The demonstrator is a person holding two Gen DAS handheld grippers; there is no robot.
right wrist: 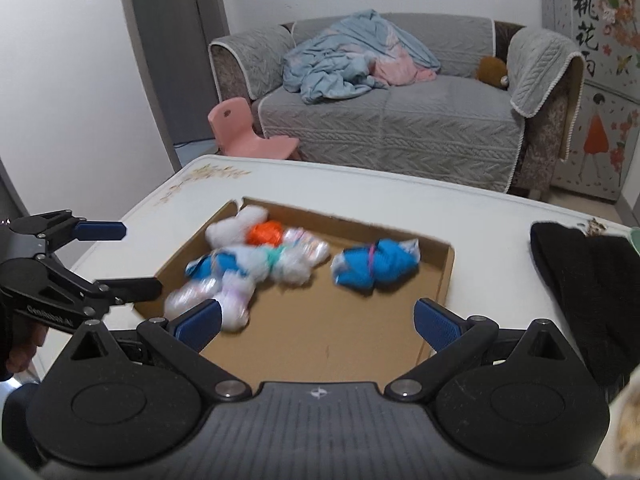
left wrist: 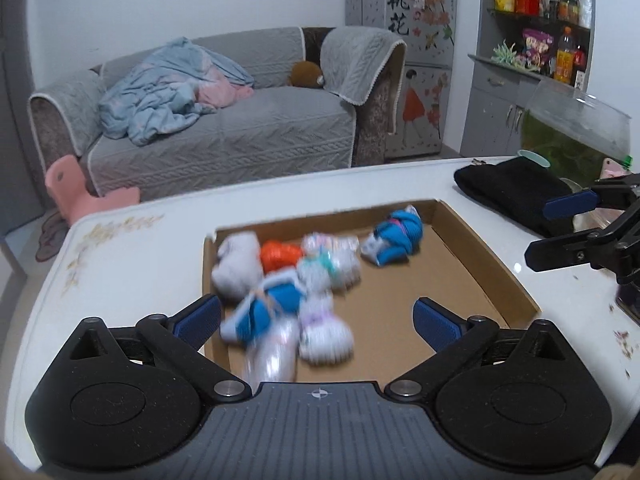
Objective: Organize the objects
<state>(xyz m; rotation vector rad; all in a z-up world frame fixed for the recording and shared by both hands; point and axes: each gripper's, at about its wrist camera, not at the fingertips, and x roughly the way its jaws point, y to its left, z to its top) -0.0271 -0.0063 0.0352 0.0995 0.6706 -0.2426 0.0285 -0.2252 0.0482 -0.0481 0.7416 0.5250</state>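
Note:
A shallow cardboard tray (left wrist: 484,264) (right wrist: 446,272) lies on the white table. Several rolled sock bundles, white, orange and blue, are heaped in its left part (left wrist: 280,284) (right wrist: 248,264). One blue and white bundle (left wrist: 394,236) (right wrist: 374,264) lies apart at the right. My left gripper (left wrist: 318,320) is open and empty, just above the tray's near edge; it also shows at the left of the right wrist view (right wrist: 128,256). My right gripper (right wrist: 318,320) is open and empty over the tray's near part; it also shows at the right of the left wrist view (left wrist: 540,228).
A folded black cloth (left wrist: 508,188) (right wrist: 584,288) lies on the table right of the tray. A fish tank (left wrist: 576,128) stands behind it. A grey sofa (right wrist: 392,120) and a pink child's chair (right wrist: 248,132) stand beyond the table's far edge.

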